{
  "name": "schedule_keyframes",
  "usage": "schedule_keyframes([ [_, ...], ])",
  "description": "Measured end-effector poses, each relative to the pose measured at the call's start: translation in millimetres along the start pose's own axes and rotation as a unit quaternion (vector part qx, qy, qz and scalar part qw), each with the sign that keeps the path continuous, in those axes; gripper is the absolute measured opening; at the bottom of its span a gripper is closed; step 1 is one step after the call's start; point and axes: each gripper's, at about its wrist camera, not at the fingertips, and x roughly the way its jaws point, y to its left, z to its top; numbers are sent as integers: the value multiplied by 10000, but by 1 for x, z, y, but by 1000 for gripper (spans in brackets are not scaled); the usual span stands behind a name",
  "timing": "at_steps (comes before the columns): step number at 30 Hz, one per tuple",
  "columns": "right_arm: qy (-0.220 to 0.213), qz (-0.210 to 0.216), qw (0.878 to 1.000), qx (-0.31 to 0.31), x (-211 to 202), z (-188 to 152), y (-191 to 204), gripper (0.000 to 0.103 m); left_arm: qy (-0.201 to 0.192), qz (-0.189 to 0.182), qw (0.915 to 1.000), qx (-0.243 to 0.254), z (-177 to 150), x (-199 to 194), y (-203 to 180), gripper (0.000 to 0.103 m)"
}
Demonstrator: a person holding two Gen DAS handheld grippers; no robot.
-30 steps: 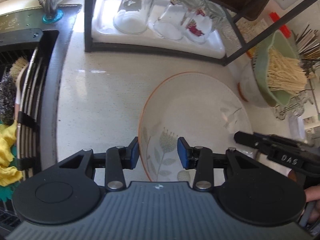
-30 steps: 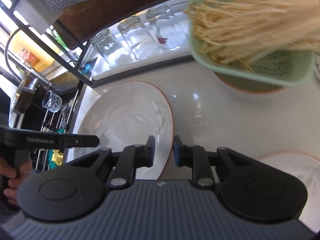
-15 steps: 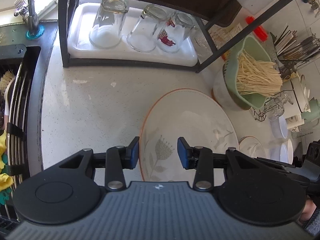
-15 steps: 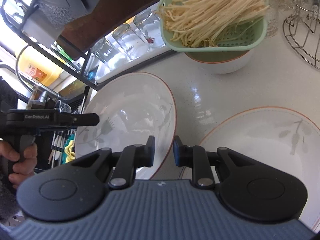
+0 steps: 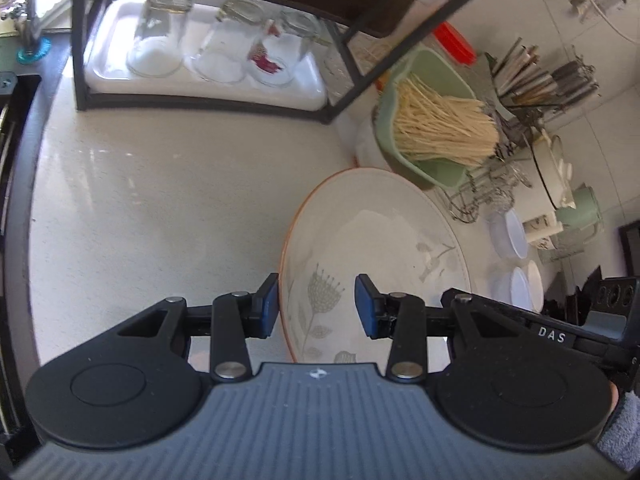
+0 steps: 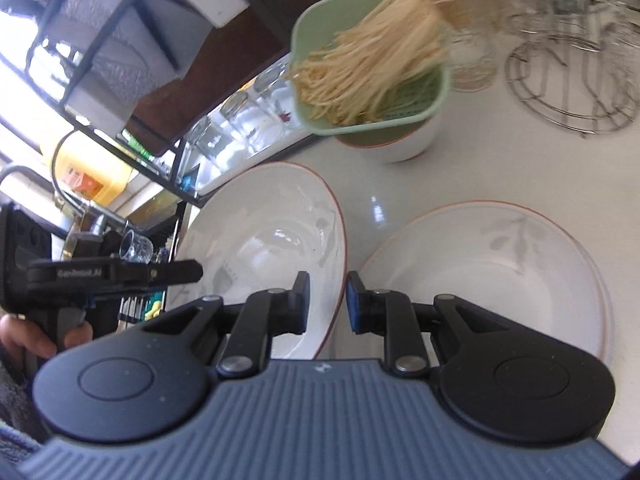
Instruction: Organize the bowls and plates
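A white plate with an orange rim and leaf pattern is held above the counter between both grippers. My left gripper straddles its near rim, jaws on either side of the edge. My right gripper straddles the opposite rim of the same plate, jaws close on the edge. A second matching plate lies on the counter to the right in the right wrist view. A white bowl stands behind, carrying a green strainer of noodles.
A black rack with a white tray of upturned glasses stands at the back. A wire stand, utensil holder and small white dishes crowd the right. The sink edge lies left.
Both grippers have carried the plate up and to the right, away from the sink. The second plate has come fully into the right wrist view.
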Motion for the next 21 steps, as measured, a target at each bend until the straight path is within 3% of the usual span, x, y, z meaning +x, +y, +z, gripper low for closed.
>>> schedule_keyframes([
  [5,-128,-101,9999,-48,-21,-7,-10,22,112,-169,9997,155,-12,5,-19,45],
  [10,-234,125,9991,331,-43,-13,-38,22,83,-231,9995,187,-29,17,-42,45],
  [21,25,225,9997,61,-55,-9,-78,22,78,29,9999,104,-45,47,-78,45],
])
